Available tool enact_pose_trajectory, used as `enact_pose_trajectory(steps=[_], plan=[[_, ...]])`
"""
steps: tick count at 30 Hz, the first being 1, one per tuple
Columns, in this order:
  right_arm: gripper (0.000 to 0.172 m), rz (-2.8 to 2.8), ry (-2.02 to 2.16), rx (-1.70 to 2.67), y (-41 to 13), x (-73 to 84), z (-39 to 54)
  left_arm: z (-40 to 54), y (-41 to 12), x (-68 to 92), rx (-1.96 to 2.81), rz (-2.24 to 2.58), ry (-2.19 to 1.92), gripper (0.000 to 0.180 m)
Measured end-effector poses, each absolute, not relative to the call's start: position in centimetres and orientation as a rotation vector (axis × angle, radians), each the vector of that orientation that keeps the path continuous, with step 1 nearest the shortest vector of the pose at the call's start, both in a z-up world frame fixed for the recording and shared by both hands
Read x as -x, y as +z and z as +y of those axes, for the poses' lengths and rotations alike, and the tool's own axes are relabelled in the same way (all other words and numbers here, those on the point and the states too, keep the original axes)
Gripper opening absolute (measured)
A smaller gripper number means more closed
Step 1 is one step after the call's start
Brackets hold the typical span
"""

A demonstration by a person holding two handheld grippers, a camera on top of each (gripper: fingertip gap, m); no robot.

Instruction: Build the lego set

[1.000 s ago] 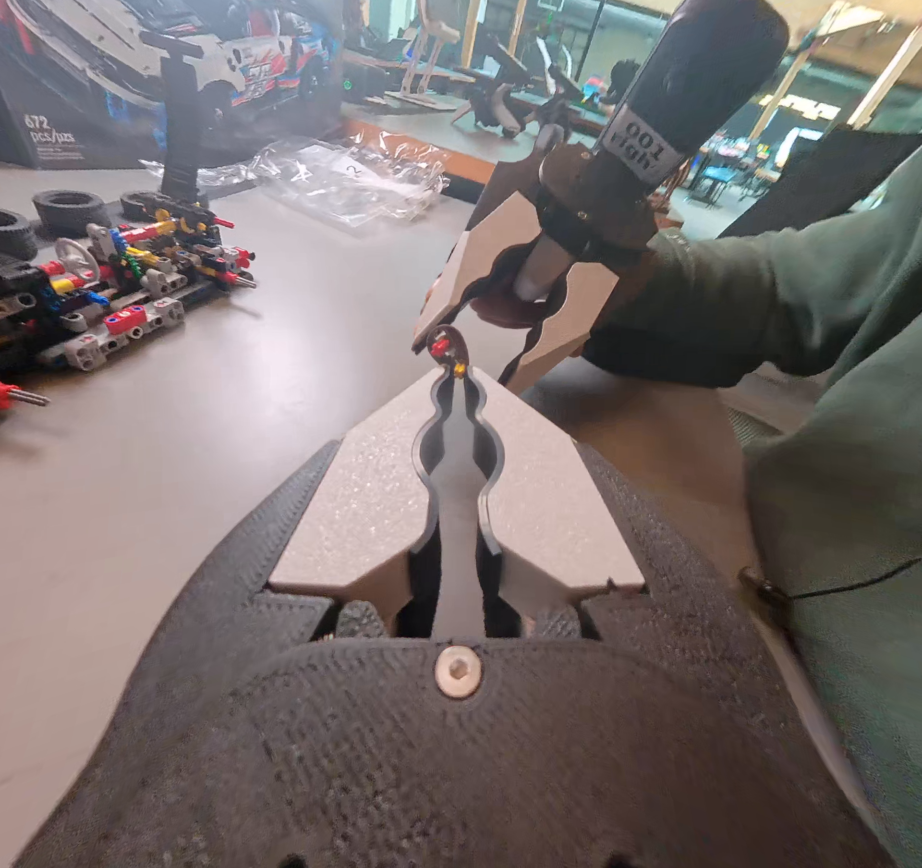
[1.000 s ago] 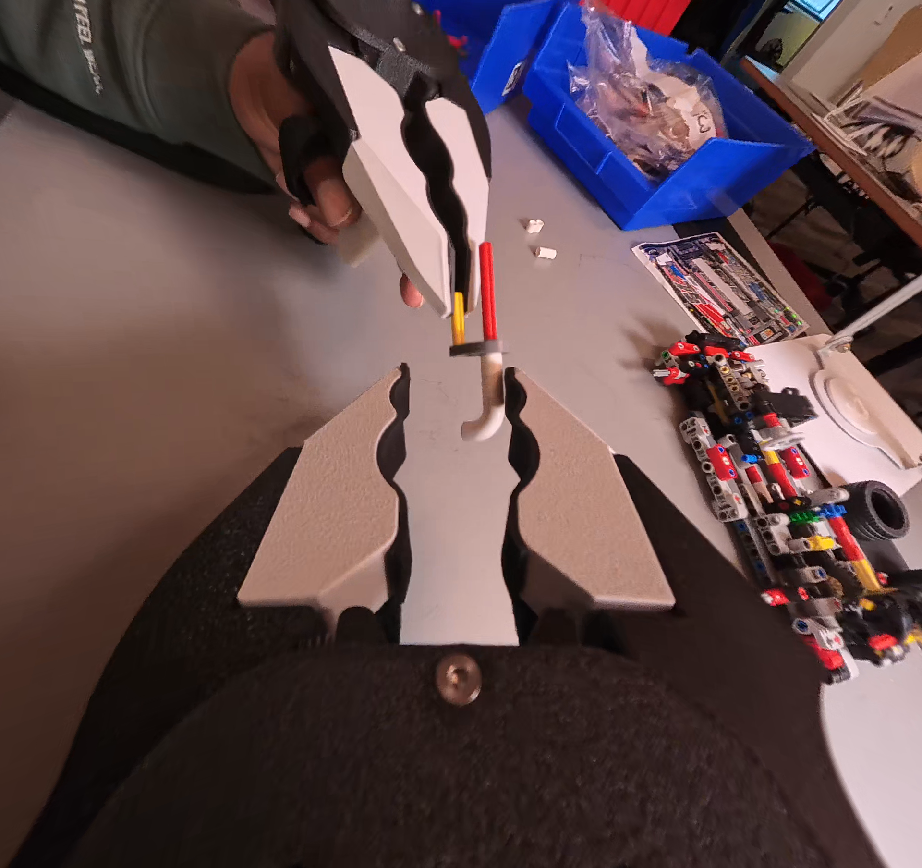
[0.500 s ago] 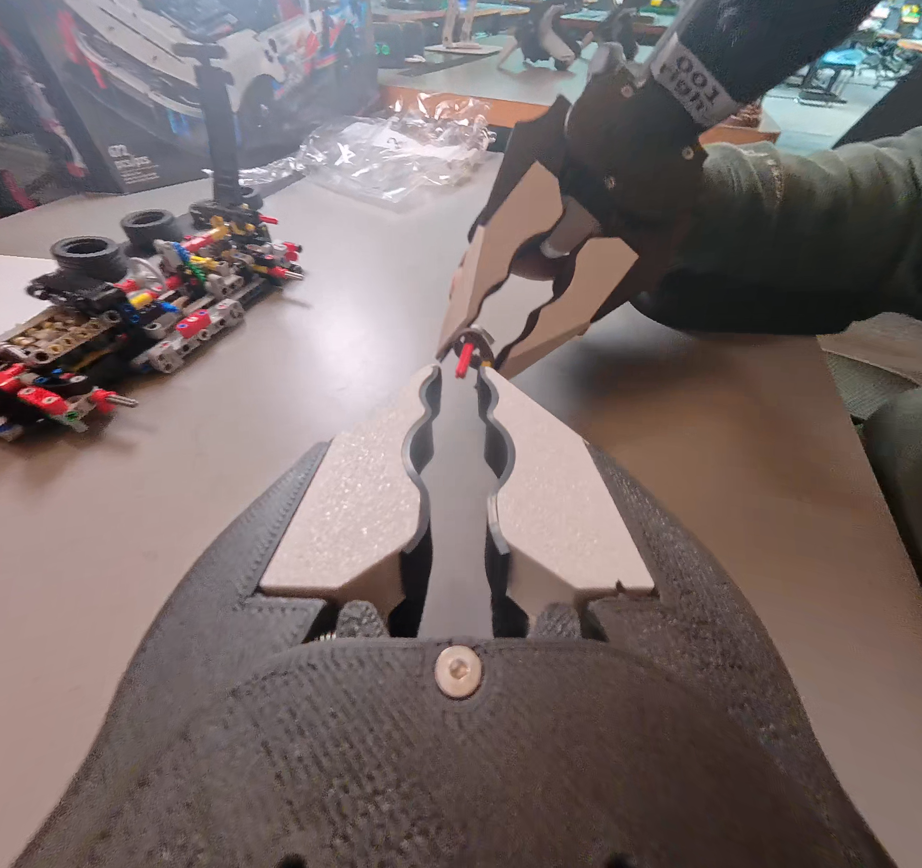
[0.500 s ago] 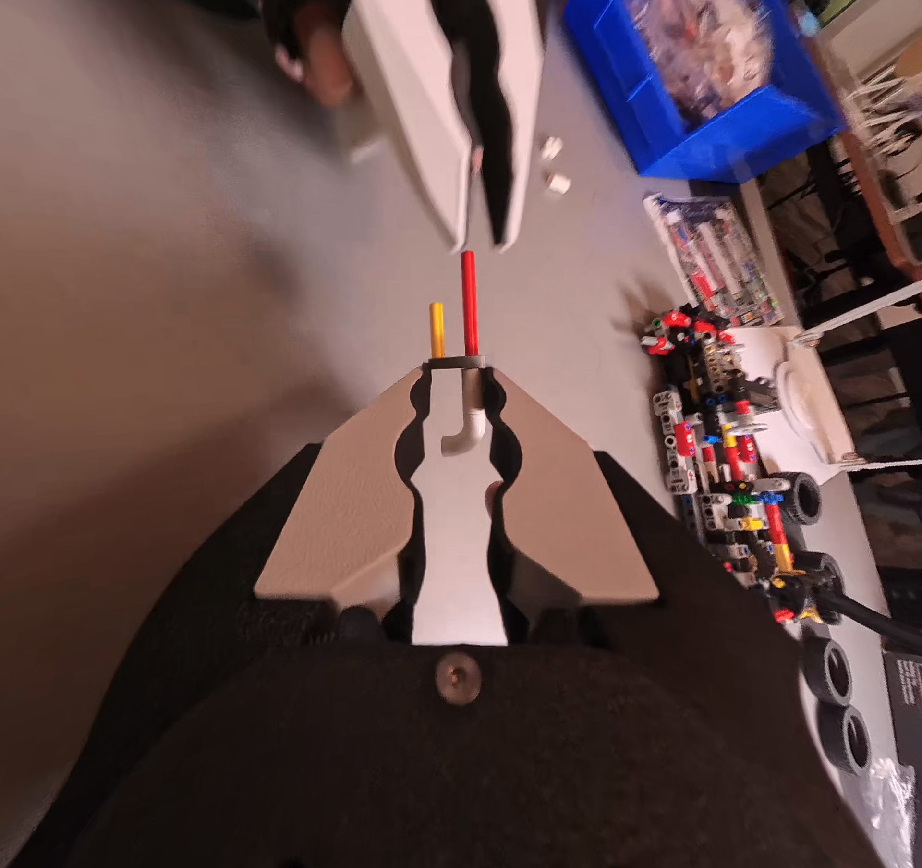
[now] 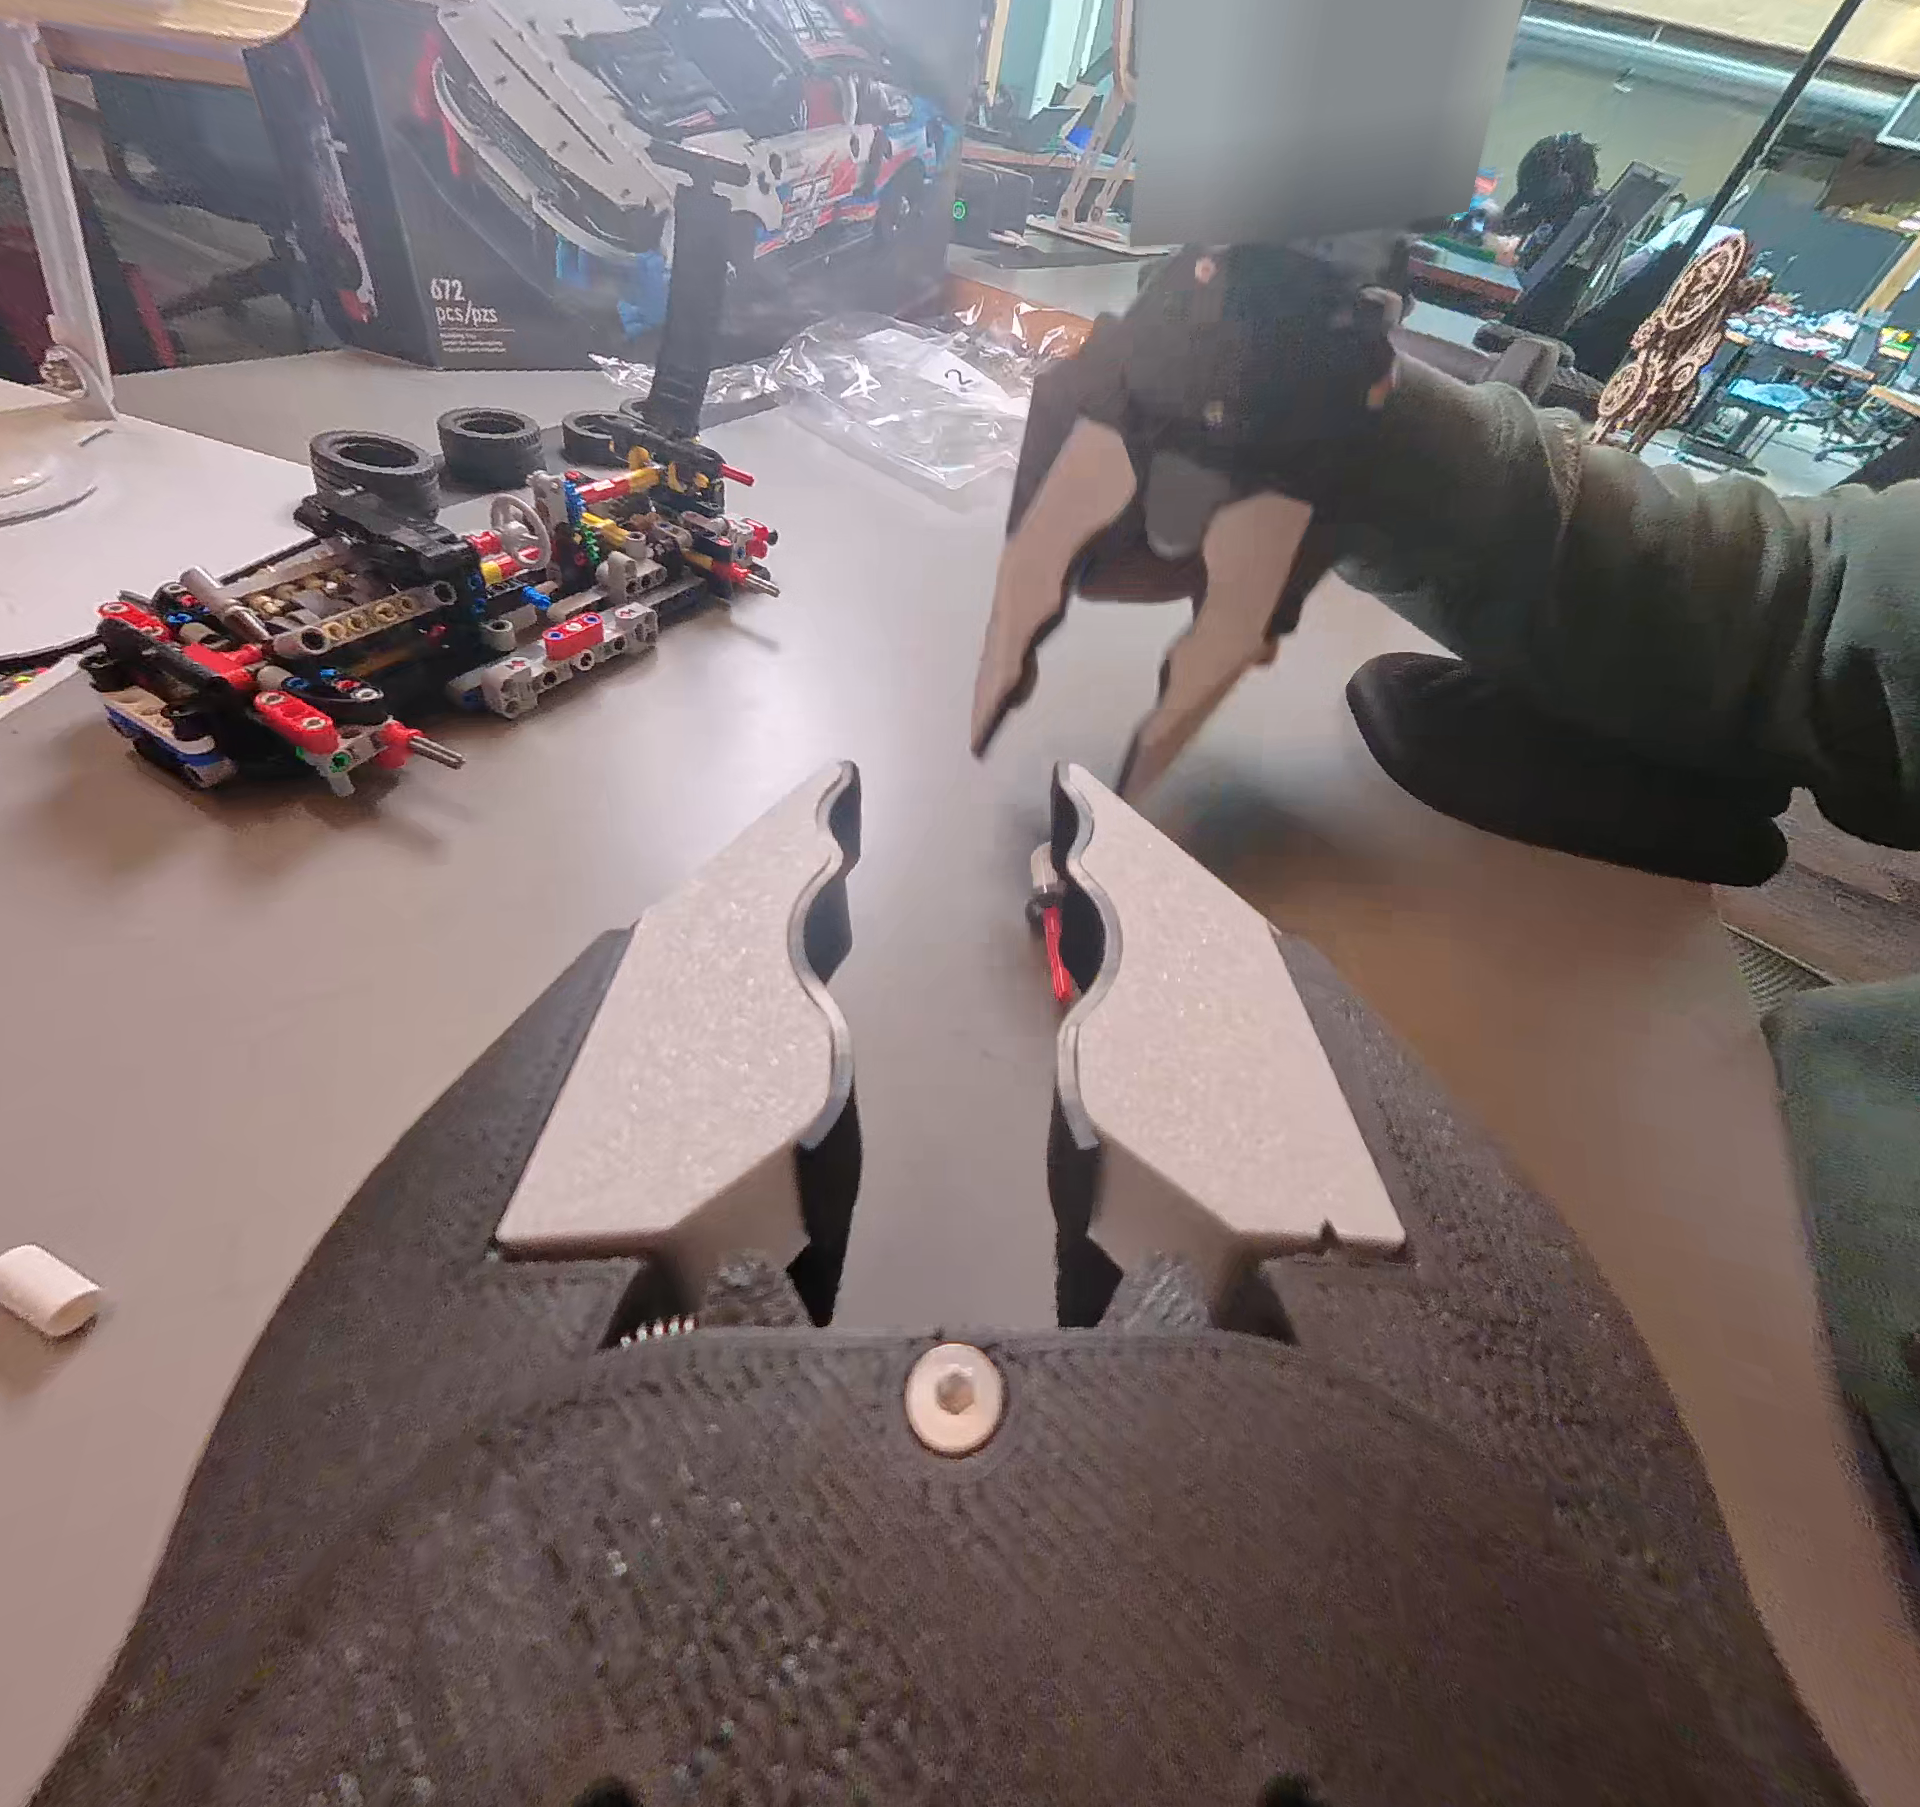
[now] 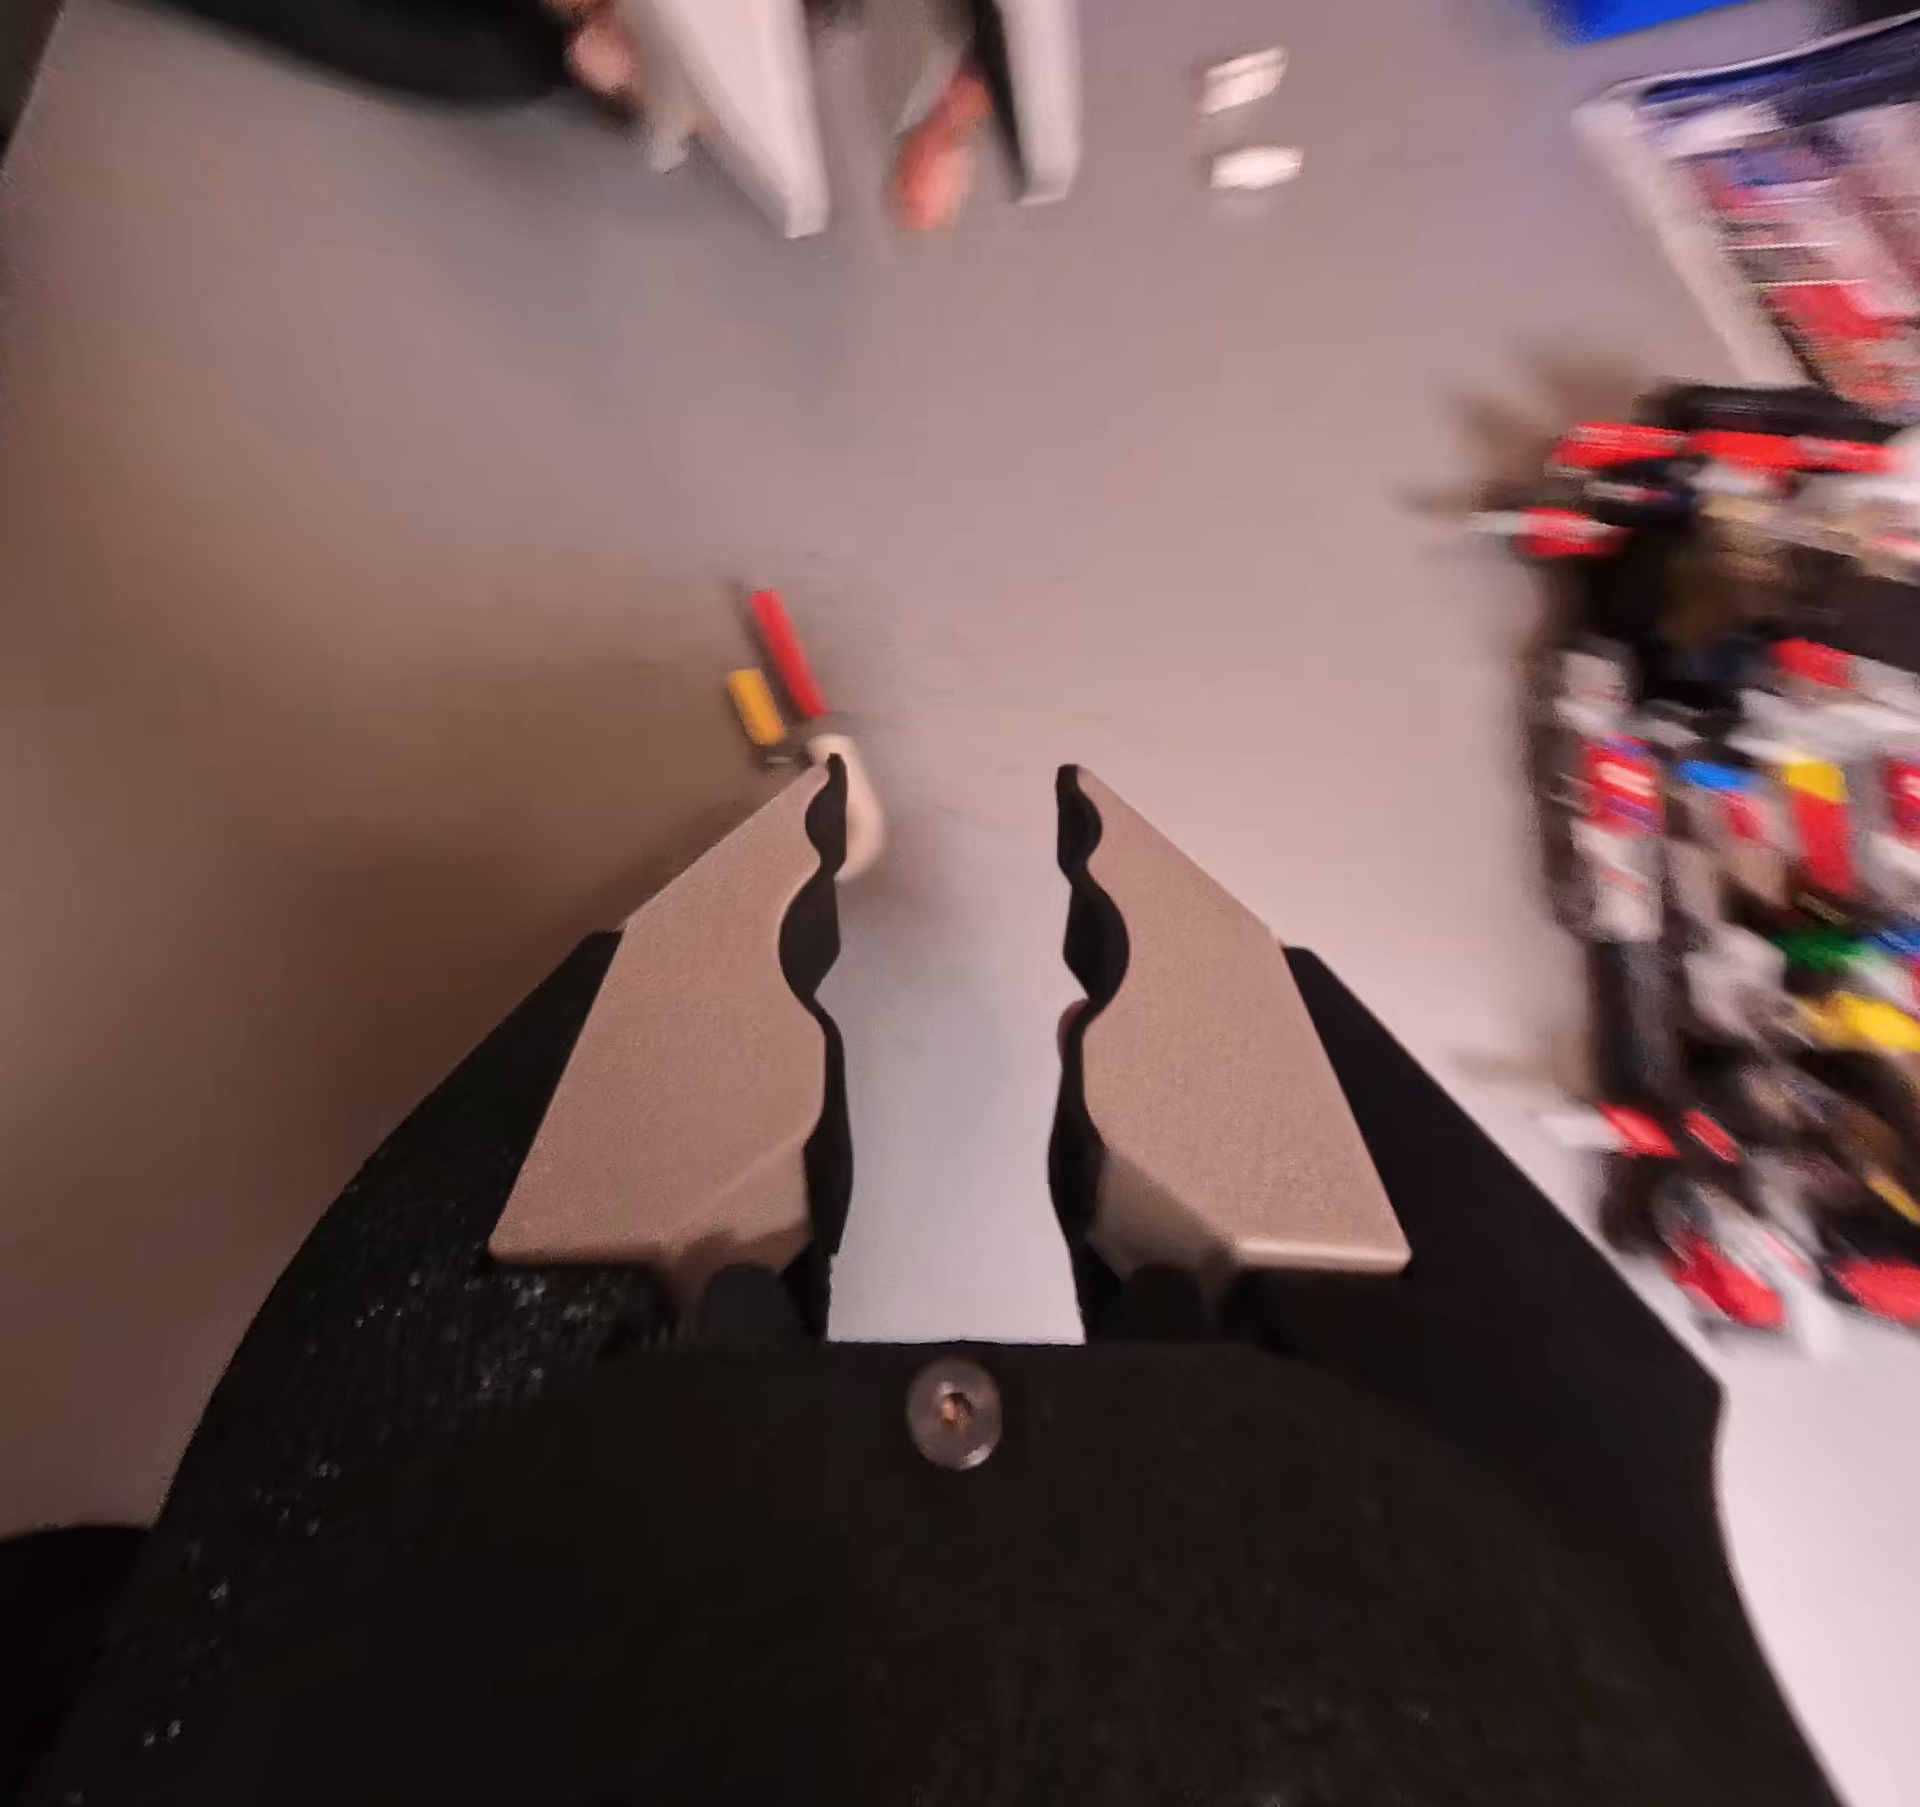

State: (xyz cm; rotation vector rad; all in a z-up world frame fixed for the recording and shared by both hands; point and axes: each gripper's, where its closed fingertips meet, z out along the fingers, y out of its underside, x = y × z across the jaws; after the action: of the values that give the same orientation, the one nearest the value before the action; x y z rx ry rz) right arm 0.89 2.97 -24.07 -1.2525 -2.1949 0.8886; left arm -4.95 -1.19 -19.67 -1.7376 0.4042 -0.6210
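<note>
Both tools stand with fingers apart, gripping nothing, over the grey table (image 5: pixel 260 978).
Left wrist view: the left tool (image 5: pixel 956 781) is spread; a small piece with a red pin (image 5: pixel 1051 926) lies on the table beside its right finger, the right tool (image 5: pixel 1055 755) just beyond. Right wrist view, blurred: the right tool (image 6: pixel 943 778) is spread; the piece lies beside its left fingertip.
</note>
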Motion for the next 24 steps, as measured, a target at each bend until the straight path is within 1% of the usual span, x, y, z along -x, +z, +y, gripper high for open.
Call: enact_pose_trajectory(steps=[3,5,7,9,11,15,17,18,19,24], plan=[[0.037,-1.894,0.854,1.416,-21.5,-2.3,10.1,-1.2,-19.7,5.1,1.743,0.408,-0.613,0.034],[0.039,-1.757,0.717,1.571,-22.7,-4.2,16.0,-1.1,-19.8,5.3,1.749,0.415,-0.596,0.034],[0.049,-1.626,0.672,1.743,-24.8,-5.3,20.3,-1.0,-19.8,5.5,1.751,0.413,-0.585,0.034],[0.062,-1.511,0.755,1.839,-25.9,-4.7,22.1,-0.9,-20.0,5.7,1.755,0.402,-0.59,0.034],[0.077,-1.489,0.829,1.847,-26.5,-3.2,22.4,-0.7,-20.5,6.0,1.77,0.385,-0.596,0.033],[0.097,-1.535,0.823,1.82,-26.9,-0.7,24.0,-0.4,-21.1,6.5,1.789,0.346,-0.625,0.032],[0.095,-1.575,0.842,1.796,-27.0,0.5,24.2,-0.2,-21.3,6.7,1.796,0.327,-0.638,0.032],[0.088,-1.591,0.824,1.787,-27.1,0.9,24.3,-0.1,-21.4,6.9,1.801,0.318,-0.641,0.031],[0.086,-1.608,0.798,1.777,-27.2,1.2,24.3,-0.1,-21.5,7.0,1.804,0.308,-0.643,0.031],[0.085,-1.518,0.699,1.902,-27.3,0.8,23.1,0.1,-21.5,7.6,1.803,0.263,-0.662,0.029]])
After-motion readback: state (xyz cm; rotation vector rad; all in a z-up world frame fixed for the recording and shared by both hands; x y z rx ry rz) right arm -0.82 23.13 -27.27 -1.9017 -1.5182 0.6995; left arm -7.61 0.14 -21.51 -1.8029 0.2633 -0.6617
